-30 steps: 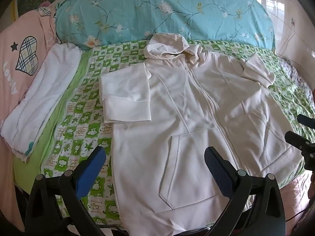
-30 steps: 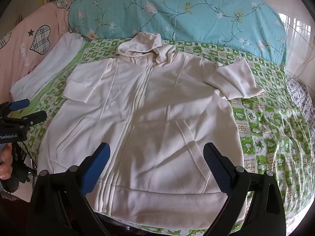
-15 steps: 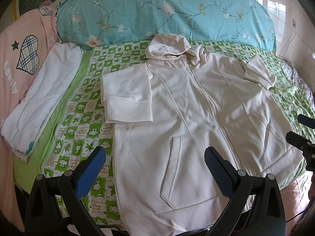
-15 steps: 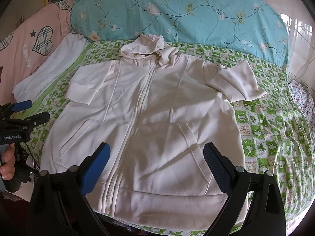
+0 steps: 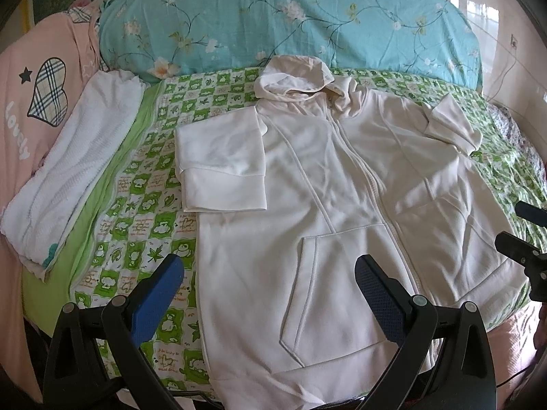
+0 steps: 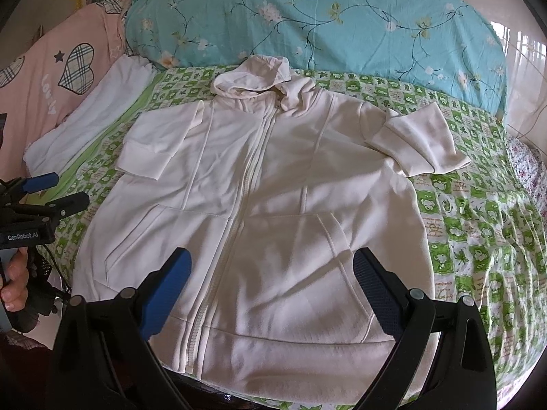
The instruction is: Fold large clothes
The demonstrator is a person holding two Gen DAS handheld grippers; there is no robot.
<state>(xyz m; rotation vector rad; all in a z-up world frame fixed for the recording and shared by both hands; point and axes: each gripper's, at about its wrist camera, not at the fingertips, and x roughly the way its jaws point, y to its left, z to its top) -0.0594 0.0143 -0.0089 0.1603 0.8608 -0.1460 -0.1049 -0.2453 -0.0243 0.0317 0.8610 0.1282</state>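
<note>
A cream zip-up hoodie [image 5: 342, 212] [image 6: 266, 205] lies flat, front up, on the green patterned bedsheet [image 5: 143, 239] [image 6: 478, 239], hood toward the pillow. Both short sleeves are folded in beside the body: the left sleeve [image 5: 222, 167] [image 6: 150, 147] and the right sleeve [image 5: 451, 126] [image 6: 417, 143]. My left gripper [image 5: 270, 294] hovers open above the hem near the left pocket, holding nothing. My right gripper [image 6: 271, 287] is open above the hem by the zipper, also holding nothing. Each gripper shows at the other view's edge: the right one [image 5: 523, 232], the left one [image 6: 41, 194].
A large teal floral pillow [image 5: 290, 20] [image 6: 307, 24] lies across the head of the bed. A folded white towel [image 5: 75, 157] [image 6: 85, 126] and a pink pillow [image 5: 24, 85] [image 6: 51, 68] sit at the left. A hand [image 6: 13, 280] grips the left tool. The bed's near edge is below the hem.
Both cameras have drifted slightly back and up, so the hoodie sits a little lower in view. The hoodie itself has not moved and both grippers stay open.
</note>
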